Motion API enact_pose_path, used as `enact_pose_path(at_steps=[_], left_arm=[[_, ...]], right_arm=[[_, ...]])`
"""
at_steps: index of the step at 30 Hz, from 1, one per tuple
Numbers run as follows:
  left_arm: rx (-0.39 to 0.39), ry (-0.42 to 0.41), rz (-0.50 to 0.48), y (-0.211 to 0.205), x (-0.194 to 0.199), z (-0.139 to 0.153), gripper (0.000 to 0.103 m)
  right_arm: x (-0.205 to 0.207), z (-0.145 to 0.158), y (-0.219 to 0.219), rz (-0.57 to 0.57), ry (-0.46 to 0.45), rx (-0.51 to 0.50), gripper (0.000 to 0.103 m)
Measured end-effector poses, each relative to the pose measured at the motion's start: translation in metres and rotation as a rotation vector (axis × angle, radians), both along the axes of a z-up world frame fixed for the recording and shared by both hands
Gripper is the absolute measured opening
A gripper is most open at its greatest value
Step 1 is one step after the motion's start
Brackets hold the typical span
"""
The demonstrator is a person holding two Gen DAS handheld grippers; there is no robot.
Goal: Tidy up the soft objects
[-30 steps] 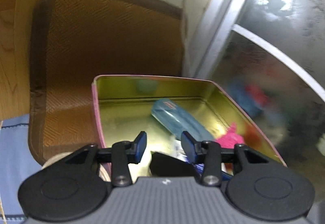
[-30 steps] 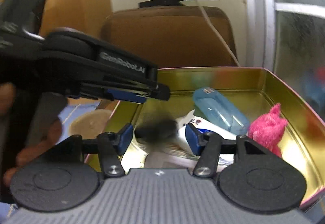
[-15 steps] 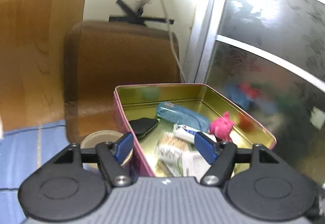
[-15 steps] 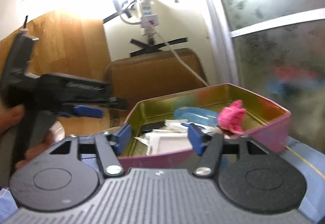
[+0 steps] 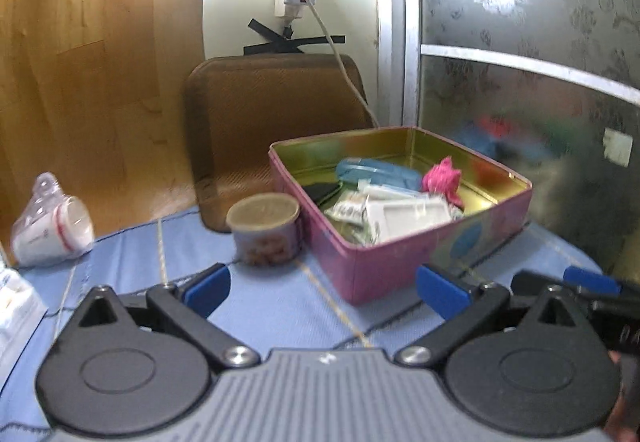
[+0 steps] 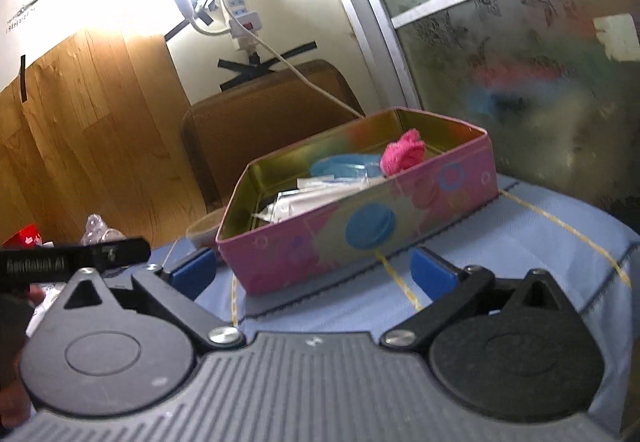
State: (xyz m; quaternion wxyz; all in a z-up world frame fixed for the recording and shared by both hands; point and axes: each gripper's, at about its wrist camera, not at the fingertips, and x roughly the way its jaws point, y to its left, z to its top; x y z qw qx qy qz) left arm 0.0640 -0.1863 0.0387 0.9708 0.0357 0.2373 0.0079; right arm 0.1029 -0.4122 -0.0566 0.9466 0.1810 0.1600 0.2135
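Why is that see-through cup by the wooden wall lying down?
The why isn't visible. The clear cup is tipped on its side on the blue cloth, its mouth facing sideways.

Left gripper [image 5: 322, 290]: black two-finger tool with blue pads, jaws just opened wide, nothing between them
Right gripper [image 6: 314, 274]: same build; jaws just opened wide, empty

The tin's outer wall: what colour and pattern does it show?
Pink tin with blue and outlined circles; clearest in the right wrist view.
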Motion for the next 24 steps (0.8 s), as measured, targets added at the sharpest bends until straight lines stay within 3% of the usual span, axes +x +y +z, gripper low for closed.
enact_pose_path(at_steps=[4,12,24], left_arm=[[0.013,0.018,0.019,-0.002,-0.015,-0.01,0.103],[-0.032,0.064,0.027,0.0,-0.031,-0.022,0.103],[-0.021,0.045,0.044,0.001,-0.038,-0.024,0.103]], right_arm=[[-0.012,0.002,0.0,0.009,0.004,0.014,0.103],[-0.041,0.004,0.007,-0.04,-0.048,0.003,0.103],[-0.037,0.004,0.017,-0.03,-0.016,-0.039,0.103]])
